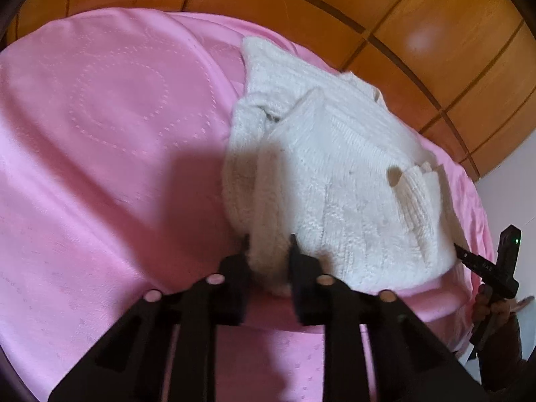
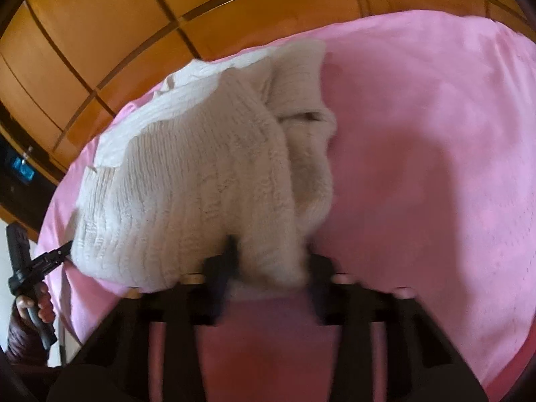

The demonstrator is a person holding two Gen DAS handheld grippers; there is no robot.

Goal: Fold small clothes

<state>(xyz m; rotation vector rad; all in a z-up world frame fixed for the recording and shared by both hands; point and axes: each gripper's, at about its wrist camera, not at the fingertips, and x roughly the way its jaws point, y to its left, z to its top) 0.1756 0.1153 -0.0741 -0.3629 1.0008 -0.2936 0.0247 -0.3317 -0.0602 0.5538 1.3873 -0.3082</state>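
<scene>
A white knitted sweater (image 1: 335, 174) lies partly folded on the pink bed cover (image 1: 100, 134). My left gripper (image 1: 269, 241) has the near left edge of the sweater between its fingers. My right gripper (image 2: 268, 251) has the other near edge of the sweater (image 2: 187, 184) between its fingers. In the left wrist view the right gripper (image 1: 460, 251) shows at the sweater's right corner. In the right wrist view the left gripper (image 2: 65, 248) shows at the sweater's left corner. The sweater's near hem looks lifted off the bed; a sleeve lies folded over its body.
A wooden panelled wardrobe (image 1: 402, 16) stands behind the bed, also in the right wrist view (image 2: 100, 33). The pink cover (image 2: 435, 167) spreads wide beside the sweater. A white wall (image 1: 516, 174) shows at the bed's right end.
</scene>
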